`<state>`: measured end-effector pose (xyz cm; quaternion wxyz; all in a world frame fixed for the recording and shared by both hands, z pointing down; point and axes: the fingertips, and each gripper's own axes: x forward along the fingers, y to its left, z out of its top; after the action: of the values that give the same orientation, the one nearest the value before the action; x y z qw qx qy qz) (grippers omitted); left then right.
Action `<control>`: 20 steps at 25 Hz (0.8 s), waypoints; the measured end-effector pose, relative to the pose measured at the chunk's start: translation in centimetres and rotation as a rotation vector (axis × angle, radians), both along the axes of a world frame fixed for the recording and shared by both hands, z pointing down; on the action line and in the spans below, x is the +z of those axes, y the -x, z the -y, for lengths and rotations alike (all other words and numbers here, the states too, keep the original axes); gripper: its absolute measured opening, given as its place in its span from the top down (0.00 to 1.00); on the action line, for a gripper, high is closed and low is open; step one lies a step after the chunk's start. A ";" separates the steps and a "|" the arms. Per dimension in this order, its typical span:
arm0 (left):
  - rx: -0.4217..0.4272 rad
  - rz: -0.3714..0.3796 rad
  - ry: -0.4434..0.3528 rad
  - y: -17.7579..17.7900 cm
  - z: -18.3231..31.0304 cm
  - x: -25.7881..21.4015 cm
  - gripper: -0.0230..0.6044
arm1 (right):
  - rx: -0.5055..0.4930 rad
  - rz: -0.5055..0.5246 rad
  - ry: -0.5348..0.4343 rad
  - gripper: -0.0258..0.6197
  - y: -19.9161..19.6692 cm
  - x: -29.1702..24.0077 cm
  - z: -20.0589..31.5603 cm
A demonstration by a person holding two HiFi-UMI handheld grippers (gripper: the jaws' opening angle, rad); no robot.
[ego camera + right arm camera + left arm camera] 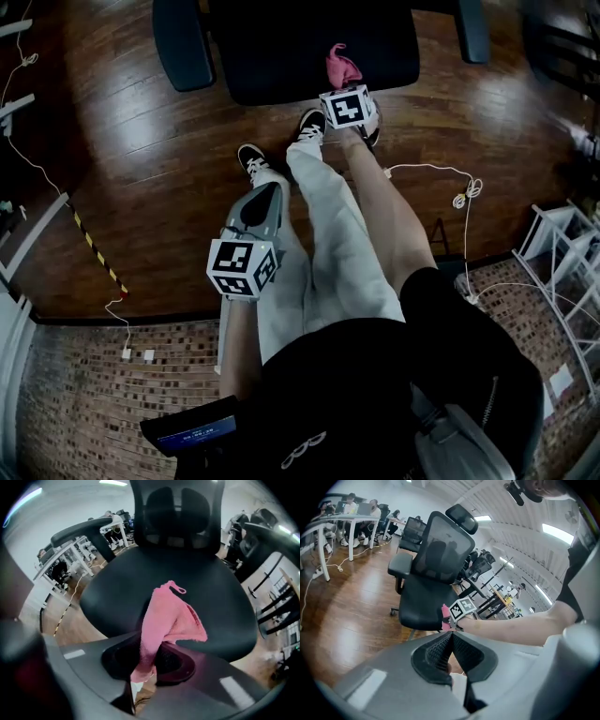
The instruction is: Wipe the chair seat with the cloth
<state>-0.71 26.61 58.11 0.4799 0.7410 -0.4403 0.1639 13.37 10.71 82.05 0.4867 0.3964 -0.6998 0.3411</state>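
Observation:
A black office chair stands ahead; its seat (281,56) (197,583) (419,609) is dark and padded. My right gripper (343,86) (149,654) is shut on a pink cloth (166,620) (341,66) (446,618), held at the seat's front edge, the cloth standing up above the jaws over the seat. My left gripper (262,202) (451,641) hangs back by my left leg, well short of the chair, its jaws shut with nothing between them.
Chair armrests (181,42) (472,28) flank the seat, and the backrest (176,508) rises behind it. My shoes (251,159) stand on the wooden floor (122,141). A white cable (459,187) and a white rack (562,253) lie to the right. Desks with seated people (351,508) stand at the far left.

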 end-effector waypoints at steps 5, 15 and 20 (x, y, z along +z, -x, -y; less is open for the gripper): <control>-0.029 0.019 0.008 3.3 -2.3 0.1 0.97 | -0.172 0.143 -0.012 0.86 13.4 -1.0 -2.1; -0.084 0.099 -0.037 11.8 -4.4 -3.0 0.97 | -0.318 0.299 0.040 0.86 21.1 -6.5 -8.1; -0.039 0.079 -0.116 11.6 -1.9 -6.1 0.97 | -0.270 0.280 -0.019 0.86 15.1 -13.7 -9.7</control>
<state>-12.29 28.55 51.97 0.4215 0.7519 -0.4818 0.1578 -1.77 20.45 68.34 0.4219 0.2521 -0.8108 0.3178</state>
